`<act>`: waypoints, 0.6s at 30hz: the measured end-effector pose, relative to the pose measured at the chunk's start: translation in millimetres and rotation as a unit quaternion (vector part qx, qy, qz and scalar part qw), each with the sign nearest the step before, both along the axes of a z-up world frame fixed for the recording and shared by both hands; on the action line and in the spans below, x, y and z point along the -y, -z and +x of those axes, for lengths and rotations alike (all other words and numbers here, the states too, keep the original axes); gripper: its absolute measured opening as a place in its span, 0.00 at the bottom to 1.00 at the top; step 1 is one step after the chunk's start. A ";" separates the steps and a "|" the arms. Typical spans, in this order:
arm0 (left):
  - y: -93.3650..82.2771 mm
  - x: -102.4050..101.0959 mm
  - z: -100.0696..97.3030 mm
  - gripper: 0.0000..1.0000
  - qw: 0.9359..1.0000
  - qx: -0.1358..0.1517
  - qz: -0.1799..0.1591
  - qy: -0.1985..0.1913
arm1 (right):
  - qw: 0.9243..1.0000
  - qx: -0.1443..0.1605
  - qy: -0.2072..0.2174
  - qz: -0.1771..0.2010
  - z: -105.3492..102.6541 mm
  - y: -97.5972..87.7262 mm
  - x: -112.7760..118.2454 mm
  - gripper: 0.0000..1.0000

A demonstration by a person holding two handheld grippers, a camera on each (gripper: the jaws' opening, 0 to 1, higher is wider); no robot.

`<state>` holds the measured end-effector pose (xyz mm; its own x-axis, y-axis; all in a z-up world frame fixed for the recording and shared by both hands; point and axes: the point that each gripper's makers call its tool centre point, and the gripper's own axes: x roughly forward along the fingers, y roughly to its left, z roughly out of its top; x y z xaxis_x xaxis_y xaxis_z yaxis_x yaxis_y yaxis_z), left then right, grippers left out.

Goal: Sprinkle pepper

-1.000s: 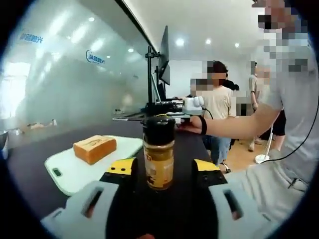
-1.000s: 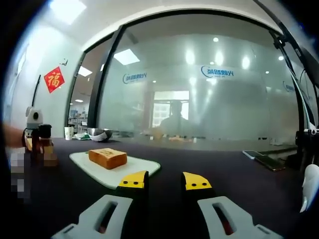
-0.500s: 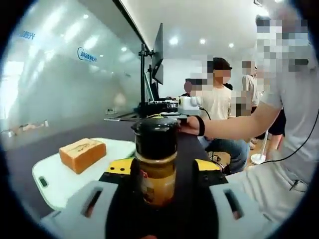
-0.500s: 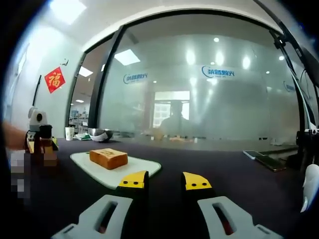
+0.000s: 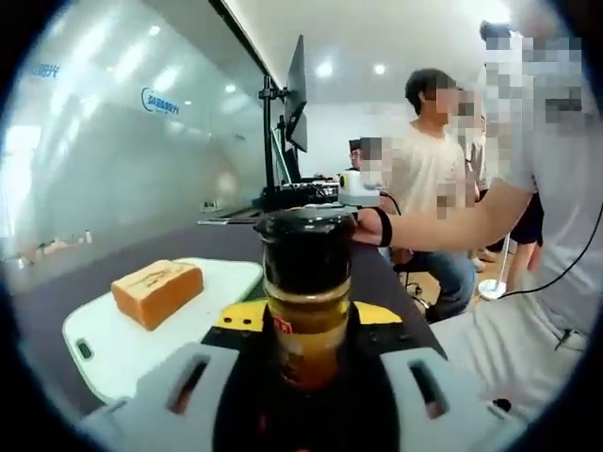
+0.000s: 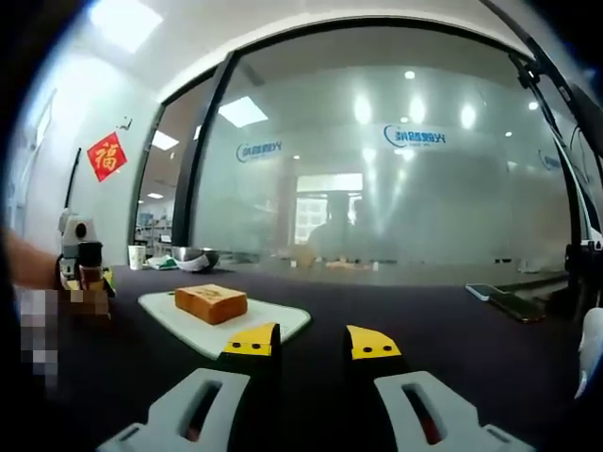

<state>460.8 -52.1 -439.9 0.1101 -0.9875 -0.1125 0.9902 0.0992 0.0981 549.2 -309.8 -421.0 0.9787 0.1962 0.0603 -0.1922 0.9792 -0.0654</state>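
Observation:
A pepper jar (image 5: 306,301) with a black cap and amber body stands upright between the yellow-tipped jaws of my left gripper (image 5: 309,318), which is shut on it. A block of toast (image 5: 155,290) lies on a white cutting board (image 5: 113,344) to the left of the jar. In the right gripper view the same toast (image 6: 211,302) sits on the board (image 6: 278,318) just beyond my right gripper (image 6: 313,342), which is open with nothing between its jaws. The left gripper with the pepper jar (image 6: 89,276) appears small at the far left.
The dark table (image 6: 443,330) stretches to a glass wall. A metal bowl (image 6: 196,256) and a cup (image 6: 138,255) stand behind the board. A phone (image 6: 513,302) lies at the right. A monitor on a stand (image 5: 294,94) and people are past the table's end.
The pepper jar now sits deeper and larger between the left jaws, which have closed in on it. The right gripper view has barely shifted.

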 end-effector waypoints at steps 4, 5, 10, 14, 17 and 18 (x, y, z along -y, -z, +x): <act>-0.1 -1.9 2.1 0.23 1.000 -0.005 -0.002 0.004 | 1.000 0.000 -0.008 0.002 -0.3 -0.6 -4.1 0.23; 0.0 -1.8 2.1 0.23 1.000 -0.004 -0.002 0.004 | 1.000 -0.001 -0.008 0.002 -0.5 -0.4 -4.6 0.23; -0.1 -1.1 1.5 0.22 1.000 0.000 -0.002 0.005 | 1.000 -0.002 -0.012 0.000 0.2 -0.1 -7.1 0.23; 0.3 -1.3 2.6 0.22 1.000 0.009 -0.001 0.006 | 1.000 -0.001 -0.014 0.001 -0.3 -1.0 -9.1 0.23; 0.0 1.9 -1.0 0.22 1.000 0.008 -0.001 0.004 | 1.000 0.001 -0.015 0.002 0.1 -1.6 -9.1 0.23; -0.3 3.6 -3.7 0.22 1.000 0.007 -0.001 0.004 | 1.000 0.001 -0.017 0.002 -0.2 -1.7 -10.2 0.23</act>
